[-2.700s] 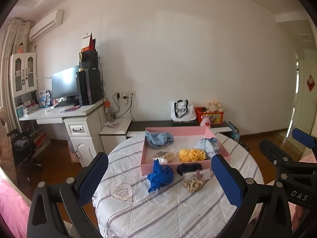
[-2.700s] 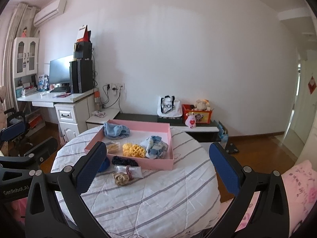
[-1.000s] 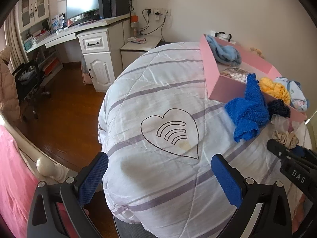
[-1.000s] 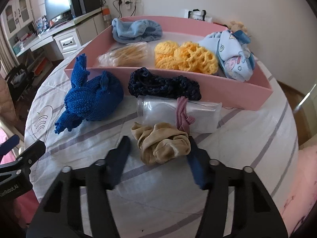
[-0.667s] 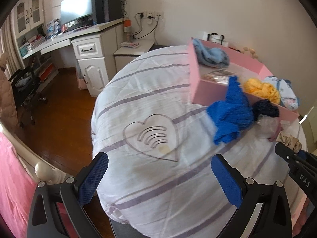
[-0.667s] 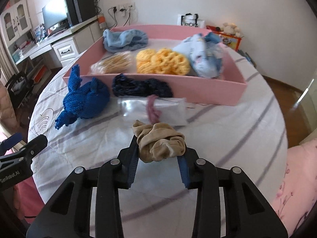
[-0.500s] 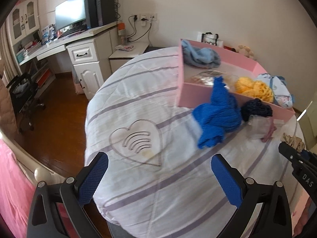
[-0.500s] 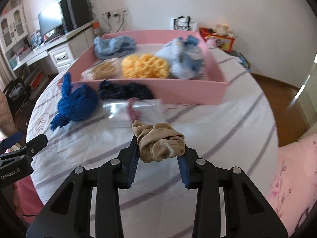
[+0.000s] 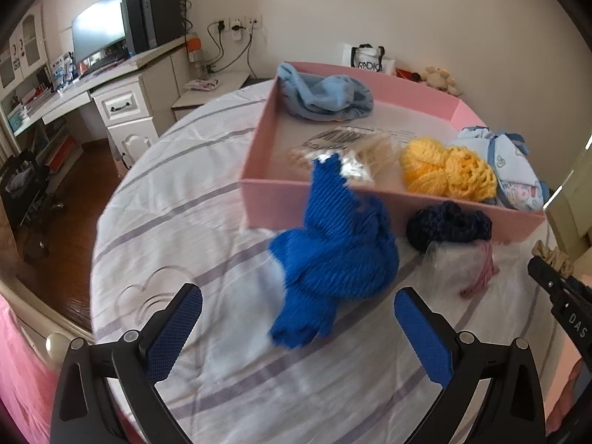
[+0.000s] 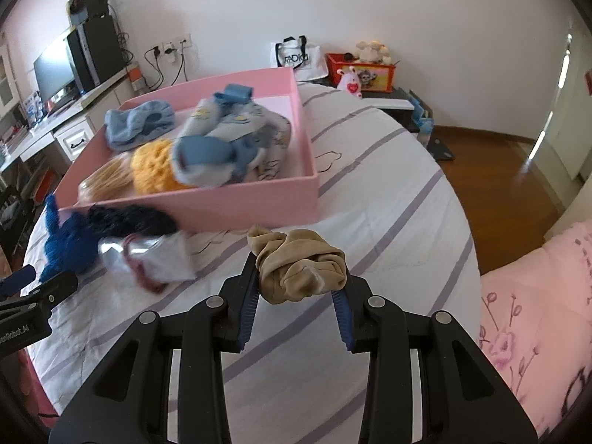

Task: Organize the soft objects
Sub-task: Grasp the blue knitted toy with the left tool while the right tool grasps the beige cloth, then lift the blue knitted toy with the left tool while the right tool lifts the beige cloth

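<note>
My right gripper (image 10: 299,288) is shut on a tan scrunchie (image 10: 299,270) and holds it above the round table, in front of the pink tray (image 10: 259,194). The scrunchie also shows at the right edge of the left wrist view (image 9: 553,259). My left gripper (image 9: 296,325) is open and empty, just short of a blue knitted cloth (image 9: 333,255) that lies against the tray's front wall (image 9: 277,203). A dark navy knit piece (image 9: 449,224) and a clear bag with a pink band (image 9: 462,262) lie beside it. The tray holds a light blue cloth (image 9: 325,96), a yellow knit (image 9: 447,170), a printed blue garment (image 10: 229,137) and a packet of cotton swabs (image 9: 344,148).
The table wears a white quilt with purple stripes (image 10: 388,192). A white desk with a monitor (image 9: 100,33) stands at the back left, a low shelf with a bag and toys (image 10: 355,70) behind the table, a pink bed (image 10: 536,296) at the right.
My right gripper closed on the tan scrunchie, lifted it off the table and swung right. My left gripper came in toward the blue knitted cloth, still open.
</note>
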